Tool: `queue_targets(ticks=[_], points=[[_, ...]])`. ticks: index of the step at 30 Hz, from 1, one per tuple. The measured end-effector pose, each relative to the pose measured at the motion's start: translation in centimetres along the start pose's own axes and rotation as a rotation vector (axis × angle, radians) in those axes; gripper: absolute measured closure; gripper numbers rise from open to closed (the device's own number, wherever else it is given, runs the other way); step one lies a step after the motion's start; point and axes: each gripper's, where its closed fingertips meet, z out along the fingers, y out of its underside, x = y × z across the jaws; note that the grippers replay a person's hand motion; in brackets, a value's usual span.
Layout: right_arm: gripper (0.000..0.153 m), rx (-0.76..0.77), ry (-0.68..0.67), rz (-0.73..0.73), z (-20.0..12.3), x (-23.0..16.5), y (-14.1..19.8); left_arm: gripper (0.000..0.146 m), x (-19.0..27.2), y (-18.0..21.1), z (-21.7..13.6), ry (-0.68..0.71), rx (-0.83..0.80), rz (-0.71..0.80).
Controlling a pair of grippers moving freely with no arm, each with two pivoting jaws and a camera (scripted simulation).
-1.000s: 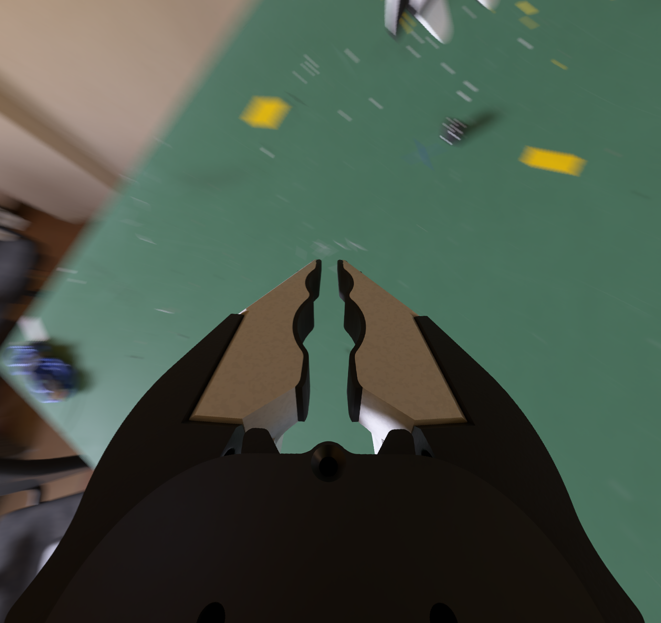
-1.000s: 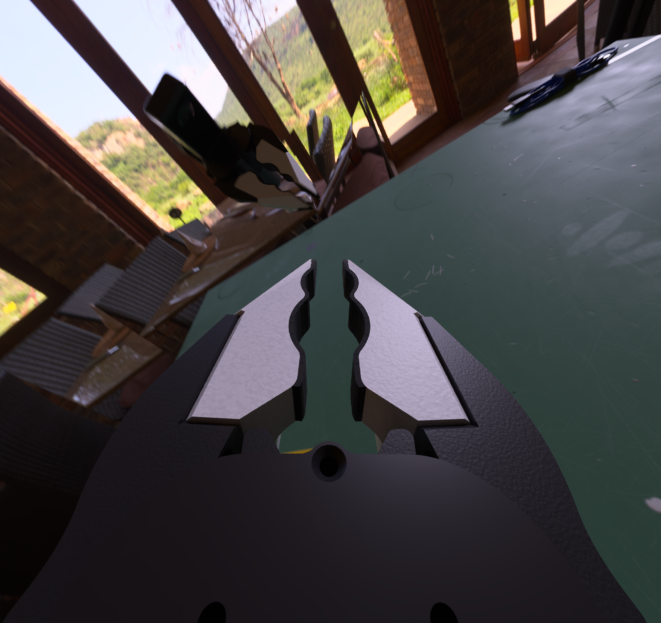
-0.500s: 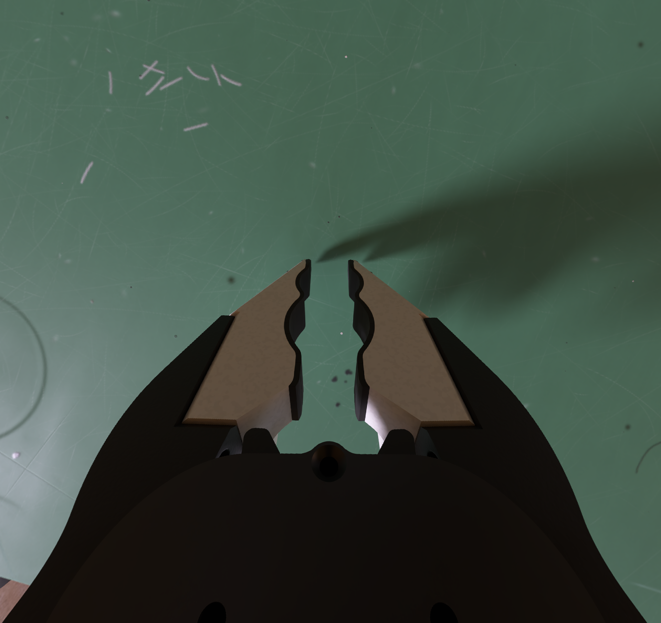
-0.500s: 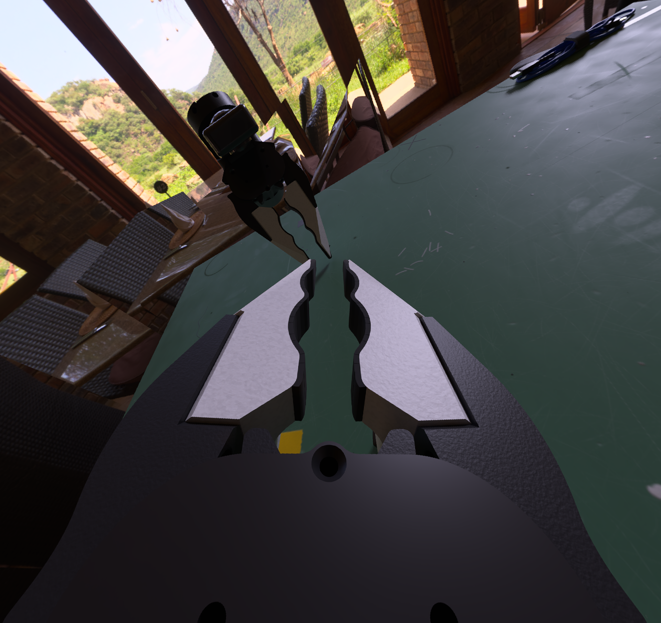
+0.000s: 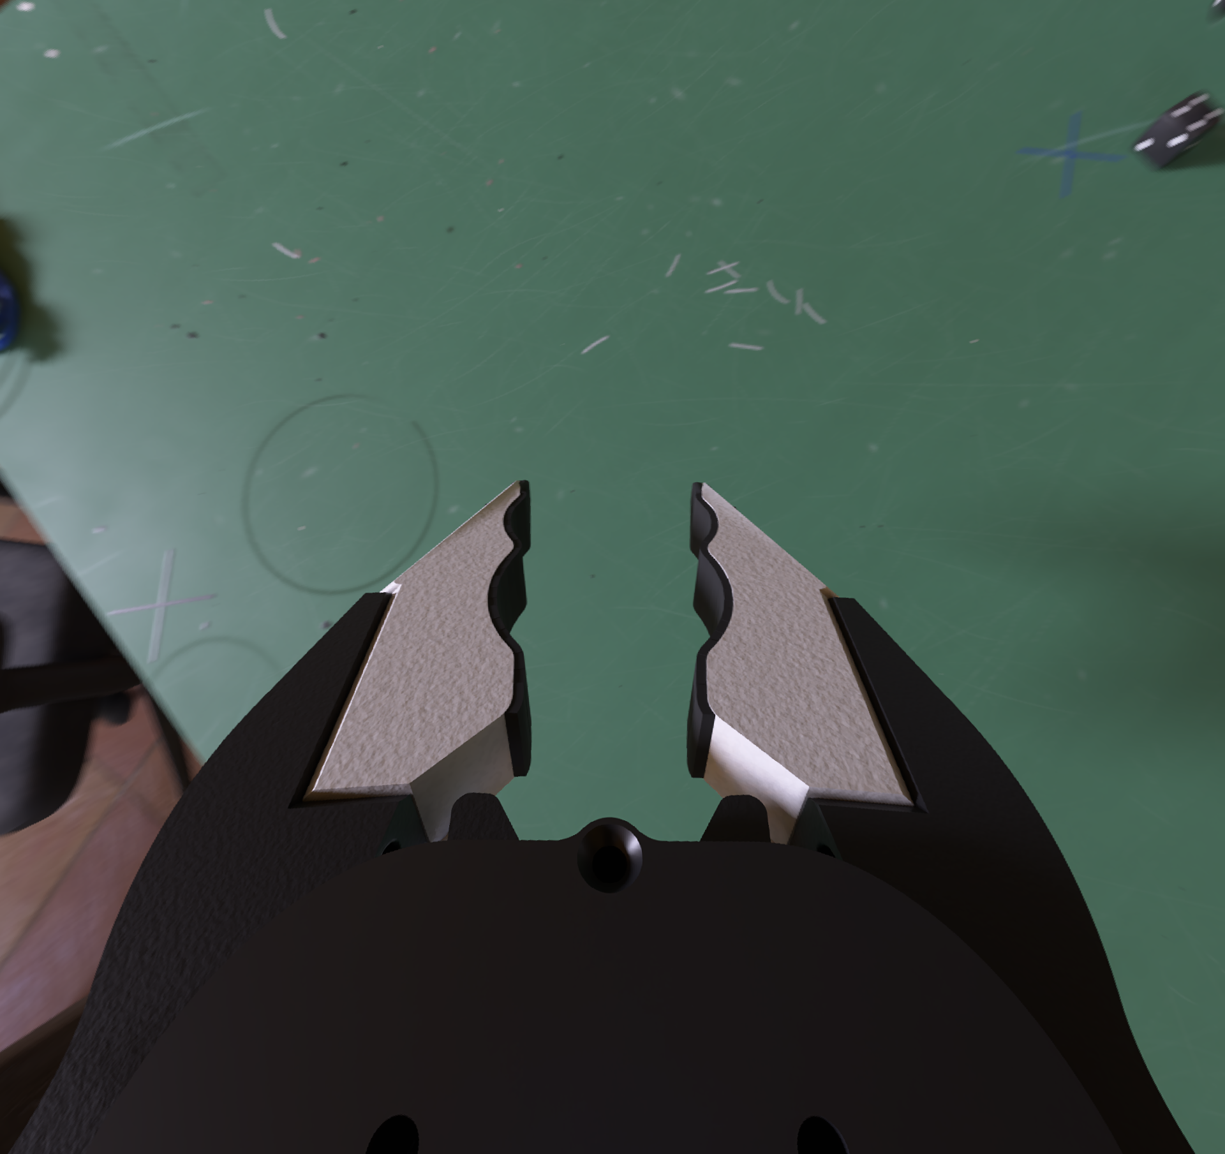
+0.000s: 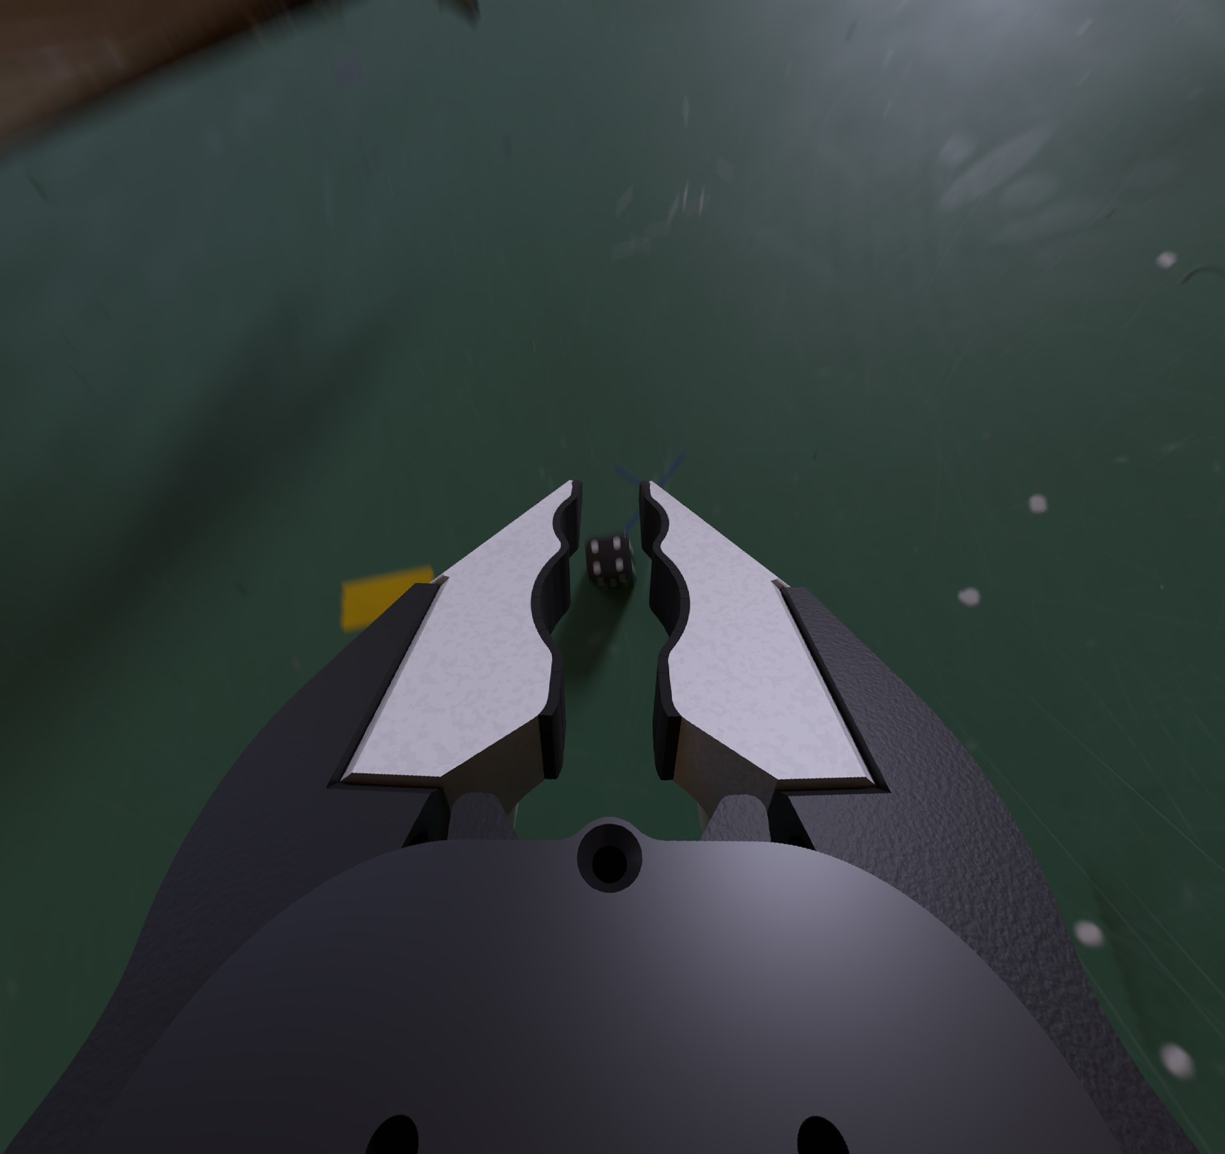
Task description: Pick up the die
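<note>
1. A small black cube die with white pips rests on the scratched green table mat, not yet lifted.
2. The right gripper, fingers narrowly parted and empty, frames the die from above.
3. The left gripper gapes wide, empty, well apart from the die.
4. Descent, closing and lifting remain.

My left gripper has a black textured body, pale grainy finger plates with wavy black inner edges, and one round hole low in the frame's middle. My right gripper looks alike, perhaps greyer.
</note>
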Motion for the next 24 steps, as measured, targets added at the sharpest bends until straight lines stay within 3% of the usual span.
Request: queue_targets(ticks=[4,9,14,16,19,22,24], points=[[0.132,-0.212,0.04,-0.151,1.0,-0.3,3.5,0.092,1.0,0.4,0.0,0.073,0.012,0.016],[0.128,-0.253,0.037,-0.176,2.0,-0.1,4.0,0.087,2.6,0.1,-0.2,0.129,0.047,0.112],[0.136,-0.295,-0.027,-0.216,2.3,-0.9,3.8,0.104,7.5,-2.9,-1.1,0.251,0.25,0.295],[0.136,-0.179,-0.104,-0.19,2.8,-2.5,2.2,0.108,10.1,-4.1,-0.8,0.295,0.323,0.372],[0.136,0.111,-0.264,-0.009,2.7,-5.0,-2.3,0.108,14.0,-6.0,-0.2,0.309,0.441,0.459],[0.136,0.336,-0.5,0.253,1.7,-6.9,-6.2,0.11,16.6,-7.6,0.1,0.24,0.535,0.612],[0.136,0.382,-0.613,0.369,1.6,-7.6,-7.3,0.115,17.4,-8.6,-0.2,0.163,0.586,0.689]])
